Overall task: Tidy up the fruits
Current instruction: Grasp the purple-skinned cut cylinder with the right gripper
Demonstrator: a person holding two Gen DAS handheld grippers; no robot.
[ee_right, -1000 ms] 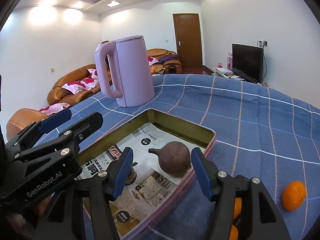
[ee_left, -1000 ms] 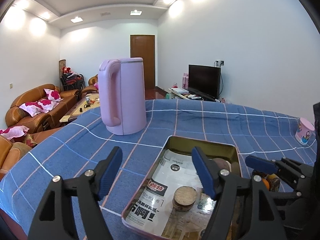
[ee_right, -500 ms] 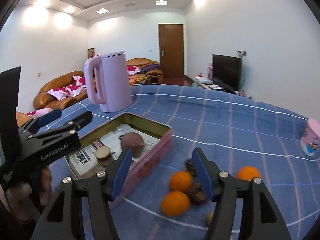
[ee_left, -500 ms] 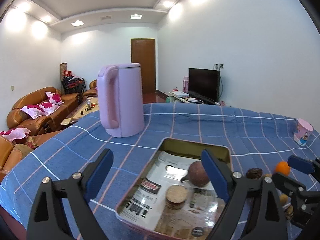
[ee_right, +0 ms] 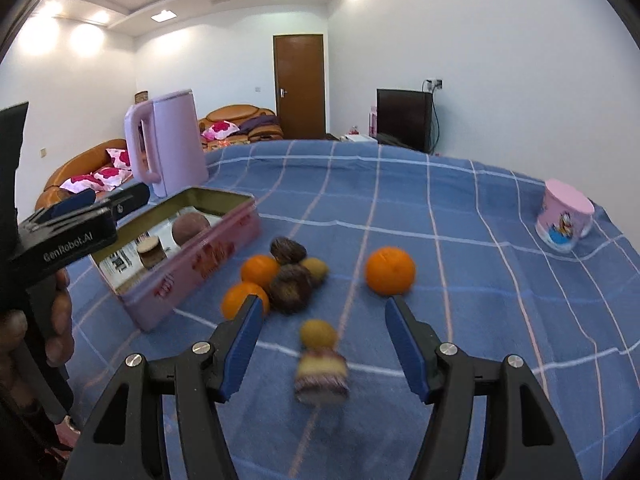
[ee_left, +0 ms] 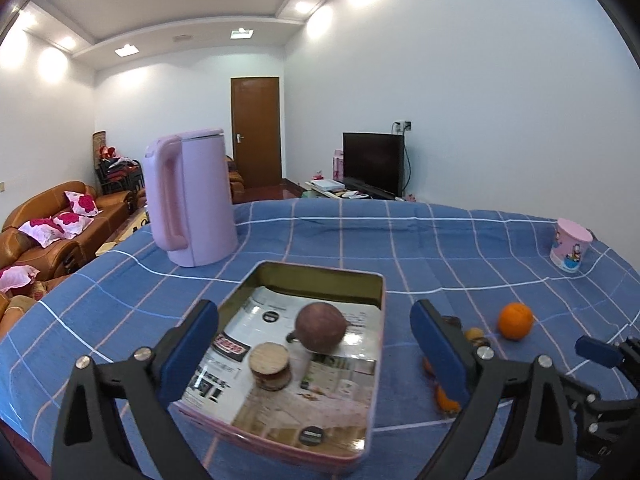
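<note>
A pink tin tray [ee_left: 380, 292] lined with newspaper holds a round purple-brown fruit [ee_left: 320, 326] and a small round wooden puck [ee_left: 270, 366]. My left gripper [ee_left: 316, 350] hovers over the tin's near half. Its jaws are opening wide and nothing is pressed between the pads. My right gripper [ee_right: 326, 346] is open above the blue cloth beside the tin [ee_right: 192, 276]. A small yellow-green fruit [ee_right: 318, 332] and a blurred striped piece [ee_right: 320, 376] lie between its fingers, untouched. Just beyond sit two oranges [ee_right: 260, 270], two dark brown fruits [ee_right: 290, 288], and a lone orange [ee_right: 390, 270].
A tall lilac kettle [ee_left: 188, 200] stands behind the tin at the left. A pink cartoon cup [ee_right: 564, 220] sits at the far right of the checked blue tablecloth [ee_left: 440, 240]. A hand [ee_right: 60, 320] holds the left gripper [ee_right: 100, 200]. Sofas and a TV lie beyond the table.
My left gripper's jaws have spread much wider and it has drawn back from the tin. The right gripper has swung right, from the tin to the loose fruit pile.
</note>
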